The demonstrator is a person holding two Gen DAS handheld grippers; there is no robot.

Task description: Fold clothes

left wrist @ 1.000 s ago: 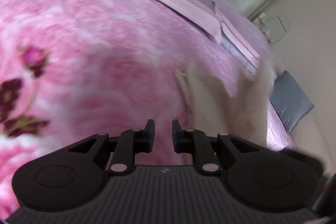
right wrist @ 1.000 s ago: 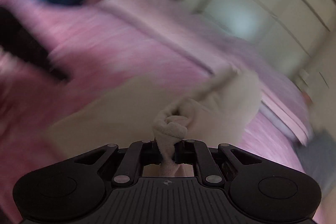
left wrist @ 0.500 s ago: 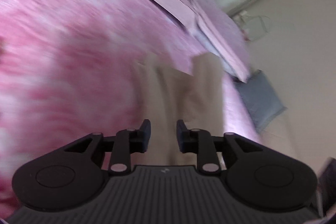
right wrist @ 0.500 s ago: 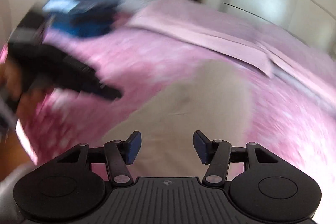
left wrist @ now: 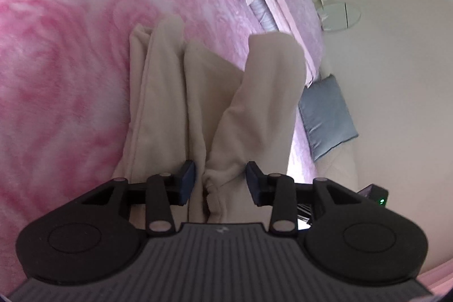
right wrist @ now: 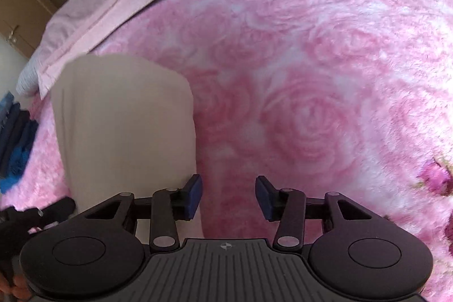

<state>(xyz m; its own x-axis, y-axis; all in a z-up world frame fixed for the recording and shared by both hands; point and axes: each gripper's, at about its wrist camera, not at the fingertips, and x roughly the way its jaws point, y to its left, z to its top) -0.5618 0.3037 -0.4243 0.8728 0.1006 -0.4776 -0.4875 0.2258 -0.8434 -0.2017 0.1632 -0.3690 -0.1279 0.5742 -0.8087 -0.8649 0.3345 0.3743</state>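
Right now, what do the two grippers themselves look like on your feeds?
Both match: the left gripper and right gripper have matte black linkage arms with silver pivot pins, blue pads inside the fingertips, round black discs at either side, and a grey ribbed base plate with a small white logo. No cables or sleeves are visible.

Left gripper [left wrist: 220,183]: matte black, ribbed grey-black base, two round side discs, silver pivot screws, blue pads [left wrist: 188,182] on fingertips, small logo at centre. Right gripper [right wrist: 228,197]: same build, blue pads [right wrist: 194,196], cross-circle mark on ribbed base.
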